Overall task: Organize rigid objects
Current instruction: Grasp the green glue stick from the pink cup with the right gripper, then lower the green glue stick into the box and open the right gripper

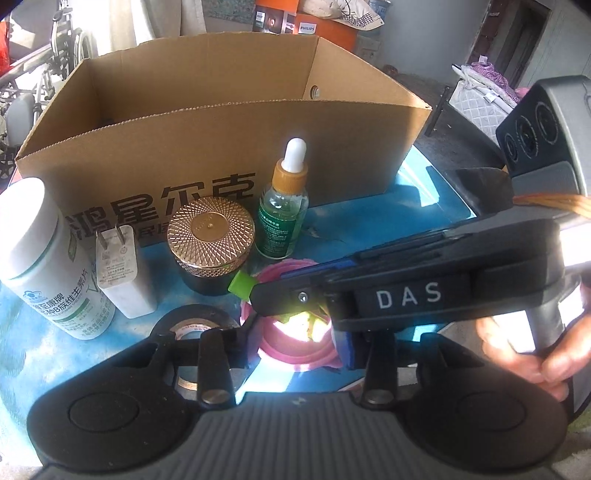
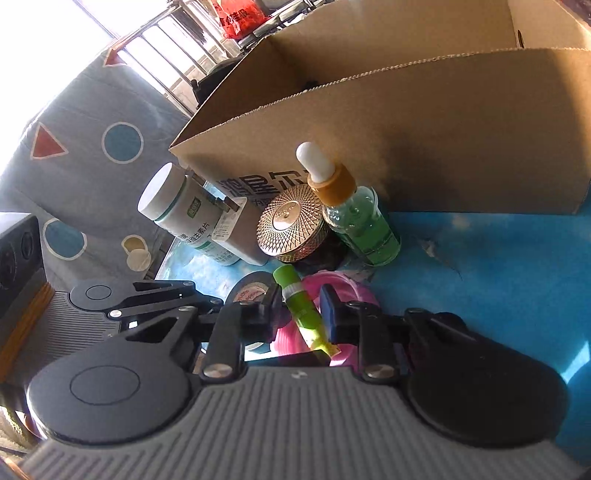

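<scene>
there, "das" [image 1: 408, 295] reads white on the right claw [image 2: 302, 314], "philips" [image 1: 307, 28] behind.

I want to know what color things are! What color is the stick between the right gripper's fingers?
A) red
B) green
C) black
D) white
B: the right wrist view shows a bright green stick between the fingers of the right gripper, above the pink ring.

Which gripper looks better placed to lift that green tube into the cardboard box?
The right gripper: the green tube already sits between its fingers. The left gripper only straddles the pink lid.
</scene>
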`<action>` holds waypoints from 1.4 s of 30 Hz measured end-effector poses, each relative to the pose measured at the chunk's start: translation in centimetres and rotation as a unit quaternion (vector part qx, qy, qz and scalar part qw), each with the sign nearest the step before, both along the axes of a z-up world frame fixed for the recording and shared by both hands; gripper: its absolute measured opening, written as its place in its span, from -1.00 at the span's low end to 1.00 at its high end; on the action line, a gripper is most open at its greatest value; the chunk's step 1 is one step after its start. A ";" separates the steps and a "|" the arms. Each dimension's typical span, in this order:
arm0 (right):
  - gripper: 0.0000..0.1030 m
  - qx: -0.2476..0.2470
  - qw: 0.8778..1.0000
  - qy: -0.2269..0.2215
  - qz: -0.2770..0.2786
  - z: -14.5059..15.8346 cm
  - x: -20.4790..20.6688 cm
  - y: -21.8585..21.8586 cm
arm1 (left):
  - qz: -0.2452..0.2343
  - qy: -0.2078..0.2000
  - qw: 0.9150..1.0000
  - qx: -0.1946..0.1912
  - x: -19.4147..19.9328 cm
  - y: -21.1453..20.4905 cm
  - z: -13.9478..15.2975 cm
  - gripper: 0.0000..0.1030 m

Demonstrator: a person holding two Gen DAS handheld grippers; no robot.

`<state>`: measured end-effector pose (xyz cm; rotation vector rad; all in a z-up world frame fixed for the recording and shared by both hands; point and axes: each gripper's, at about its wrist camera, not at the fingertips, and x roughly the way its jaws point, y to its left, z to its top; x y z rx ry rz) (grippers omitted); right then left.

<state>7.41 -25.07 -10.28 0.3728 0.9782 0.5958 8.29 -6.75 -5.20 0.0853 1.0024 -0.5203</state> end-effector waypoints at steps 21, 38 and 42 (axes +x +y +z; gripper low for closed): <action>-0.71 0.060 0.998 0.007 -0.028 -0.2 -1.0 -1.9 | 0.013 -0.020 1.000 -0.001 -1.1 -0.1 1.3 -0.28; -0.71 0.101 0.987 -0.128 -0.016 9.5 -3.6 -1.9 | 0.028 -0.130 0.991 -0.016 -3.5 1.6 11.0 -0.28; -0.71 0.110 0.983 -0.149 -0.008 12.0 -1.3 -2.2 | 0.037 -0.140 0.989 -0.015 -1.3 1.6 13.5 -0.29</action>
